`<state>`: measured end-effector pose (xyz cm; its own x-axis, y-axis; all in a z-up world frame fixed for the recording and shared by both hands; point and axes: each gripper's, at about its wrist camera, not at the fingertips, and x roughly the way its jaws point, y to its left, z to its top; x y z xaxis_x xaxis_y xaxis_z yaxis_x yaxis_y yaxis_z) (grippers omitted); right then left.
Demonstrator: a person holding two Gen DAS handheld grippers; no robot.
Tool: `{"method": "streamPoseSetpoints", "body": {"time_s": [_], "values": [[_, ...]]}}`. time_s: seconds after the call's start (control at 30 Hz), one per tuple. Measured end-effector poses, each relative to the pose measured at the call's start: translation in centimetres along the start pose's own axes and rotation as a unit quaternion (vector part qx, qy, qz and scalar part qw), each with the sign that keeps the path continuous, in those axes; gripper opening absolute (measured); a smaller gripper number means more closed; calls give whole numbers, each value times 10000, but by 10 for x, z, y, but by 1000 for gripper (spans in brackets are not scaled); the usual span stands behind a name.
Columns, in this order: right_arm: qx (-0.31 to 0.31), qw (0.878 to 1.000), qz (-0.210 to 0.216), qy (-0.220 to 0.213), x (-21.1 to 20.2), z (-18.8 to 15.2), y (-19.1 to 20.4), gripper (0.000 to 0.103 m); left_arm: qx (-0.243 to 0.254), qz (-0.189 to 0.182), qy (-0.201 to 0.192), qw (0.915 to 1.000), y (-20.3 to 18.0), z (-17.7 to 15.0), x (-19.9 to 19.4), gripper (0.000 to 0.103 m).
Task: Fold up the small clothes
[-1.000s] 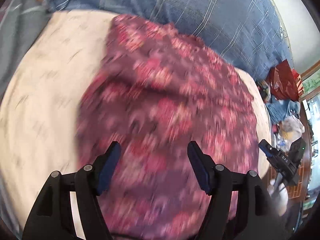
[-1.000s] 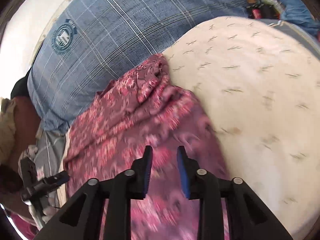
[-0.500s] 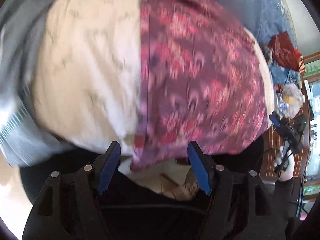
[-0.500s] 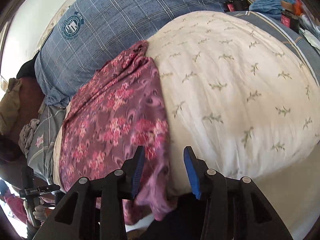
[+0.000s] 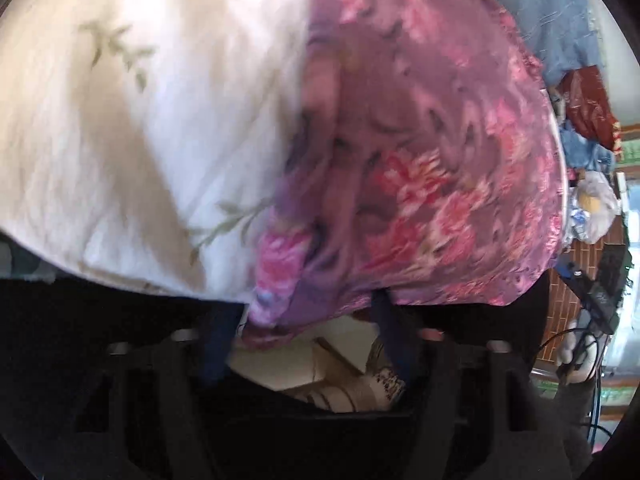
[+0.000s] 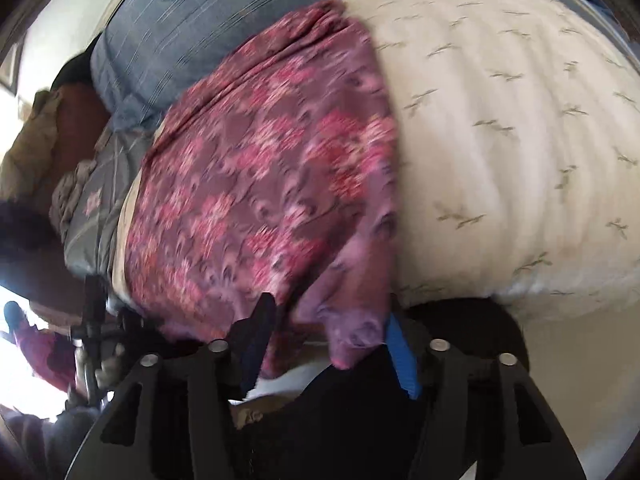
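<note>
A purple garment with pink flowers (image 5: 420, 160) lies spread on a cream leaf-print cover (image 5: 140, 120), its near hem hanging over the bed's edge. My left gripper (image 5: 304, 340) is at that edge, its jaws closing; the hem's left corner hangs between them and the pads are not pressing on it. In the right wrist view the same garment (image 6: 260, 180) rests on the cover (image 6: 500, 140). My right gripper (image 6: 328, 340) is opening, with the hem's right corner dangling between its fingers, untouched. Both views are motion-blurred.
A blue checked pillow (image 6: 220, 20) lies behind the garment. Grey and brown cloths (image 6: 92, 200) are heaped at the left. A red bag (image 5: 592, 108), a white plastic bag (image 5: 596, 208) and a brick-pattern floor (image 5: 568, 304) sit to the right. Dark clothing fills the space under both grippers.
Both grippers have pulled back from over the garment to its near hem at the bed's edge. The right jaws have widened; the left jaws have narrowed only slightly.
</note>
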<state>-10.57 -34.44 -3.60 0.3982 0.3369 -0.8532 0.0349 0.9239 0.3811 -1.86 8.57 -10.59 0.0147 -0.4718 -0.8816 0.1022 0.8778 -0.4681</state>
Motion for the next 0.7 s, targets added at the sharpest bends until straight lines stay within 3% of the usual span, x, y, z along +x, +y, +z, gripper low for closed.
{"method": "streamPoseSetpoints", "body": {"time_s": [0.03, 0.1, 0.13, 0.17, 0.4, 0.57, 0.7], "values": [[-191, 9997, -141, -4, 2, -1, 5, 60, 109, -108, 38, 9999, -4, 0, -1, 5], [-537, 9980, -333, 29, 8, -3, 14, 44, 256, -126, -15, 9996, -8, -3, -5, 4], [-667, 9971, -346, 94, 11, -3, 16, 16, 368, -131, -58, 9992, -11, -7, -9, 3], [-695, 9970, -305, 143, 12, -4, 17, 5, 436, -176, -70, 9989, -14, -9, -14, 3], [-431, 9955, 664, -526, -38, 2, 19, 5, 761, -1124, -605, 9889, -32, -20, -70, 3], [220, 9769, 1649, -1343, -62, 25, 16, 5, 516, -1904, -935, 9759, -37, 9, -97, 3], [715, 9576, 2113, -1822, -63, 55, 4, 5, 51, -2060, -1185, 9713, -28, 58, -106, 3]]}}
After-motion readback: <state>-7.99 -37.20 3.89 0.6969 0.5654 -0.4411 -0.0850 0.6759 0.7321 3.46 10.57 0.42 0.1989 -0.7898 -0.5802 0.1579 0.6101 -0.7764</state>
